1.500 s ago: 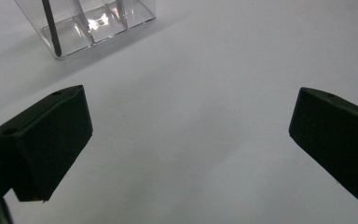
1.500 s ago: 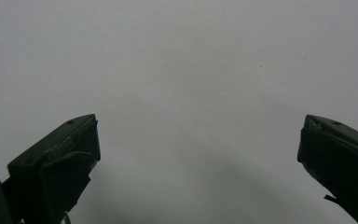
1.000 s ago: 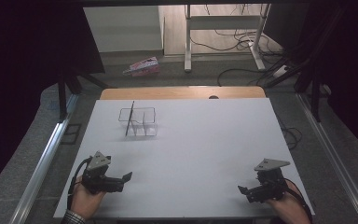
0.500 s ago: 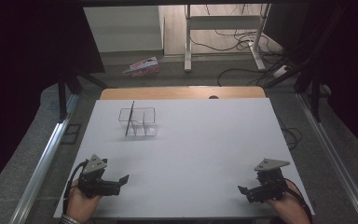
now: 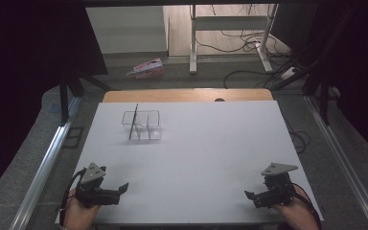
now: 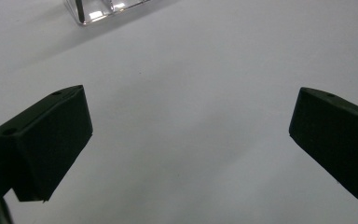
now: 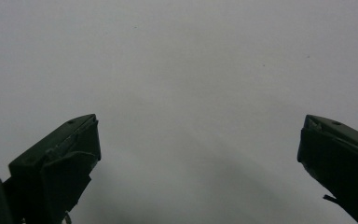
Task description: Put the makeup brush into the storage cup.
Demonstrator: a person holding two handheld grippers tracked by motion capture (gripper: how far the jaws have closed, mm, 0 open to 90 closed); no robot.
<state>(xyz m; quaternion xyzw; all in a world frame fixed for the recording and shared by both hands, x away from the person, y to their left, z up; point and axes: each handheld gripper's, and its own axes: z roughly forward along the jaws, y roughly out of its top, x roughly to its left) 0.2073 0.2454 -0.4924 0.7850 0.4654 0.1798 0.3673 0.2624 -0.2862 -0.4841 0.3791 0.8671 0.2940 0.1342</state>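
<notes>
left gripper (image 5: 117,190) and right gripper (image 5: 252,198) both hold their fingers spread wide over the bare white counter (image 5: 211,143), gripping nothing; a clear divided box (image 5: 143,125) stands well apart, nearer the left.

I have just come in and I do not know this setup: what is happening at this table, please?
A person sits at a white table with a two-jaw gripper in each hand. The left gripper and the right gripper are both near the front edge, jaws wide open, holding nothing. The nearest thing is a clear plastic divided box with a thin dark rod standing in it, far from both grippers, on the left side.
</notes>
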